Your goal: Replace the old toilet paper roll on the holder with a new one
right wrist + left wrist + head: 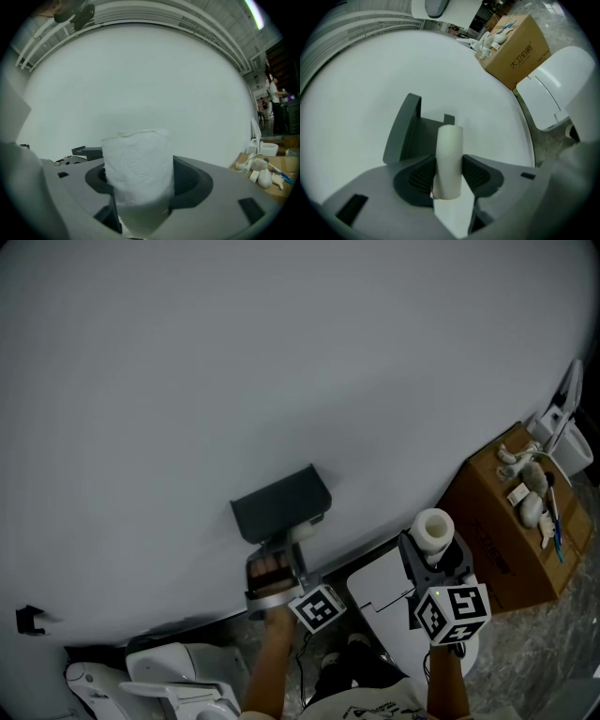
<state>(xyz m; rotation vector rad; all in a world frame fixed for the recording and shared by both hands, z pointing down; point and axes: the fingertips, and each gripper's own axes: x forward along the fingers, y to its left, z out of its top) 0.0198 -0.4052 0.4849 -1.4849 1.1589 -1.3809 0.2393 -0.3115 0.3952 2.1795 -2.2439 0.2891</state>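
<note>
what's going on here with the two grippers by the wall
A person is swapping toilet paper, with a gripper in each hand. The left gripper is clamped on the thin old tube, right in front of the dark grey holder on the white wall. Whether the tube is free of the holder can't be told. The right gripper holds a full new roll upright off to the side, not yet at the holder.

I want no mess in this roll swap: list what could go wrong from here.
1. The left gripper pinches the near-empty old roll, a narrow tube; it could slip or crush.
2. Its paper tail hangs loose and may snag on the grey holder.
3. The right gripper squeezes the soft new roll, which might deform.
</note>
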